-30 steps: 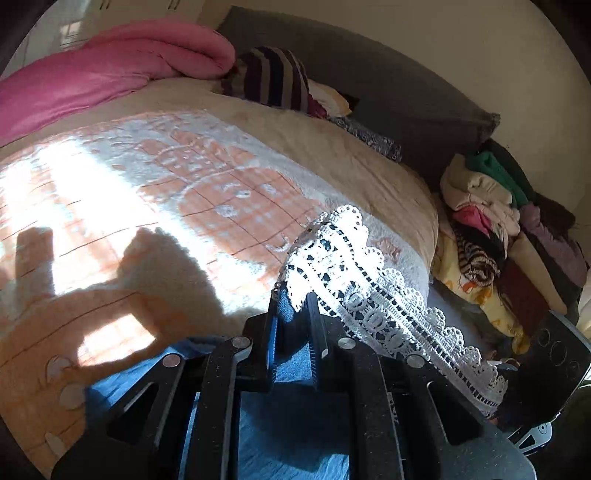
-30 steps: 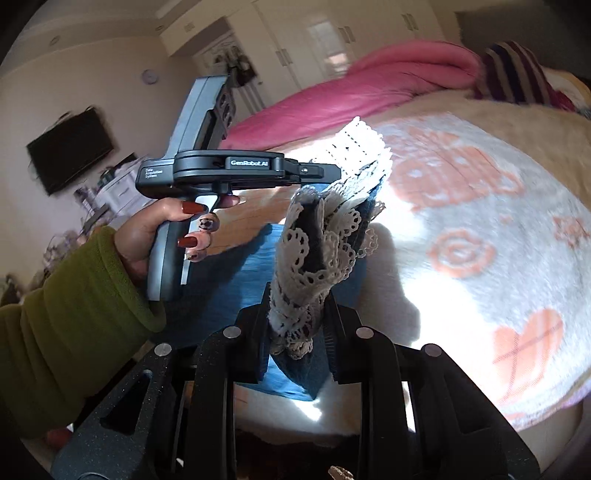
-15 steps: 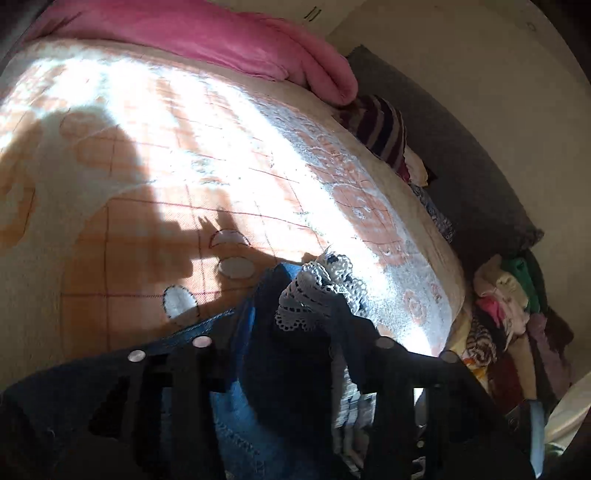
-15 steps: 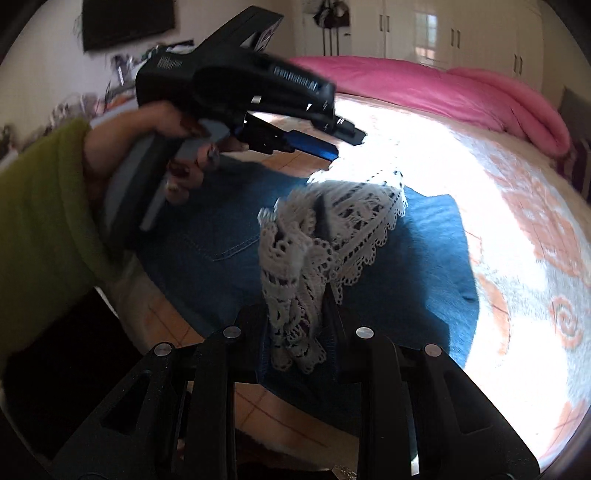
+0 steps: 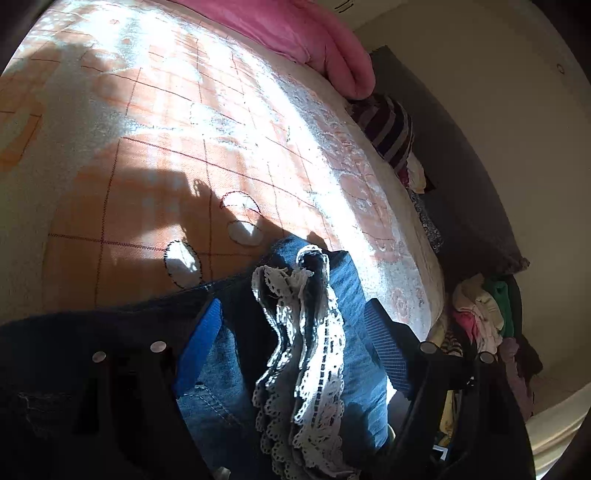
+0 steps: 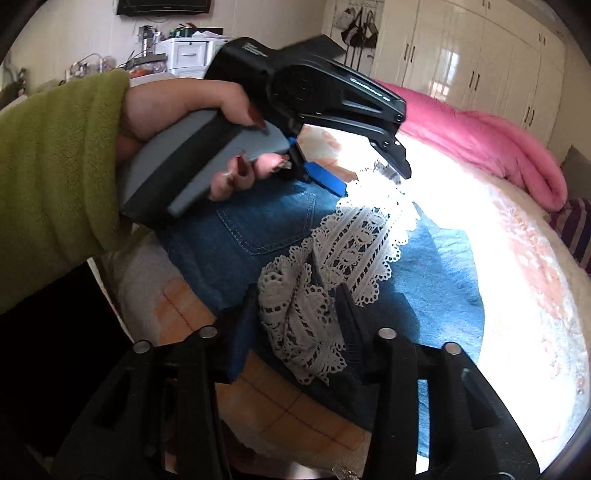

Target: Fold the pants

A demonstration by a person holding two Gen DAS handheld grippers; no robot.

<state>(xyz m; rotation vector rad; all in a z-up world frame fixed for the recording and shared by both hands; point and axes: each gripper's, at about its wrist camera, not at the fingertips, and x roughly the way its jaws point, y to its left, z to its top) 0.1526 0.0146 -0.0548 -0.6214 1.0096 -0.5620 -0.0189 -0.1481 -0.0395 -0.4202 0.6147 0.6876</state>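
The blue denim pants lie folded over on the bed, their white lace hem on top of the waist part with a back pocket. My left gripper is open, its fingers spread either side of the lace hem and denim. It also shows in the right wrist view, held by a hand in a green sleeve. My right gripper has parted a little around bunched lace and denim near the bed's front edge.
The bed carries a cream and orange patterned blanket, a pink duvet at the far side and a striped cushion. A pile of clothes sits right of the bed. Wardrobes and a cluttered dresser stand behind.
Both grippers carried the lace hem forward and down onto the waist part of the pants. The left jaws have opened wide and the right jaws have loosened.
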